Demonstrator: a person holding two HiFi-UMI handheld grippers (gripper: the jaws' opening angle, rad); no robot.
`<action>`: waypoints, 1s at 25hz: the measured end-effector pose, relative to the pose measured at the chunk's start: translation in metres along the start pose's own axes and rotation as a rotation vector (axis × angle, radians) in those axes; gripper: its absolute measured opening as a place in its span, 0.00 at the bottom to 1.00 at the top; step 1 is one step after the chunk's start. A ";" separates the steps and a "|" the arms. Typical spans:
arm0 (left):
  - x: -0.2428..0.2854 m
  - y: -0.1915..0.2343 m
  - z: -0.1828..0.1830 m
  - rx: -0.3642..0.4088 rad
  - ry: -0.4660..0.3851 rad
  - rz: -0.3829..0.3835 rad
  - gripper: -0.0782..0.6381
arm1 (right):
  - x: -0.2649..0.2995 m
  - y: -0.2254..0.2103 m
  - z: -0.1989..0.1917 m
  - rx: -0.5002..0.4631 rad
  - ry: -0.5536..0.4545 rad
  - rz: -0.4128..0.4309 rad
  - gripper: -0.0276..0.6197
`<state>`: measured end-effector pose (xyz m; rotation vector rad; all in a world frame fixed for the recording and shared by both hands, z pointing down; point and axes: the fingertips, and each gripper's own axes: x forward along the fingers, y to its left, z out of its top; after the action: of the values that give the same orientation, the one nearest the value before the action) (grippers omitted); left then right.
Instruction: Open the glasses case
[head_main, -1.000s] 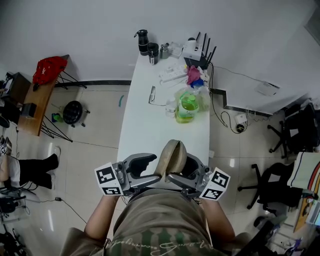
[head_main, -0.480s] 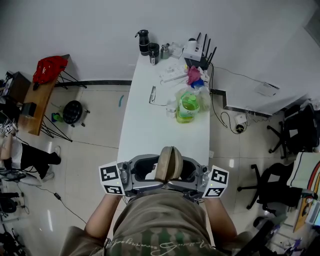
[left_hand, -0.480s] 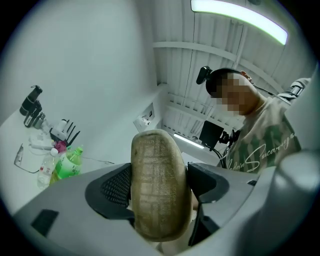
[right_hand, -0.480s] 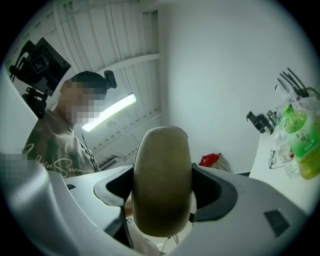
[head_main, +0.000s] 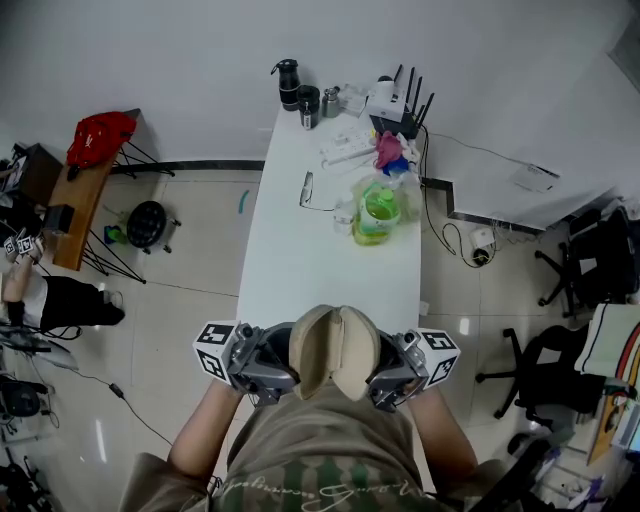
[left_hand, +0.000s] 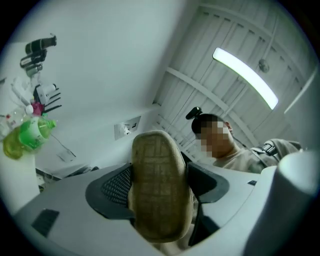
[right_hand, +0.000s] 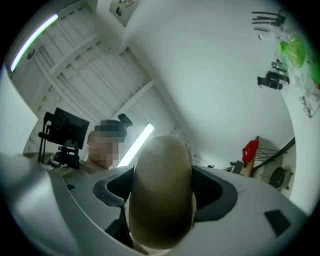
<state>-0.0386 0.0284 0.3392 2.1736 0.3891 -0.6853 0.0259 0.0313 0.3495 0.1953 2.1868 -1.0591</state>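
A tan glasses case (head_main: 335, 352) is held up in front of the person's chest, above the near end of the white table (head_main: 300, 260). Its two halves are spread apart like a clamshell. My left gripper (head_main: 272, 366) is shut on the left half, whose woven-textured face (left_hand: 159, 190) fills the gap between the jaws. These jaws have just been opening wider, with the case half between them. My right gripper (head_main: 388, 368) is shut on the right half, whose smooth shell (right_hand: 162, 192) sits between its jaws. Both grippers point upward.
Farther along the table lie a pair of glasses (head_main: 305, 190), a green bottle (head_main: 375, 212), a router (head_main: 397, 108) and dark cups (head_main: 297, 95). Office chairs (head_main: 560, 380) stand at the right. A seated person's legs (head_main: 60, 305) show at the left edge.
The case went from one upright closed shell to two halves spread apart. Both grippers rose, rolled and tilted upward, drawing in close on either side of the case.
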 end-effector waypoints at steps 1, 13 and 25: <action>0.000 -0.003 0.002 -0.034 -0.034 -0.039 0.62 | 0.001 0.003 0.002 0.030 -0.021 0.031 0.61; -0.019 0.031 0.009 -0.110 -0.164 0.109 0.61 | -0.001 -0.031 0.005 0.034 0.022 -0.203 0.61; -0.047 0.060 0.032 0.117 -0.266 0.430 0.61 | -0.017 -0.059 0.016 -0.336 0.093 -0.726 0.61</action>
<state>-0.0587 -0.0365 0.3868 2.1379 -0.2580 -0.7486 0.0228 -0.0164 0.3909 -0.7662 2.5421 -1.0246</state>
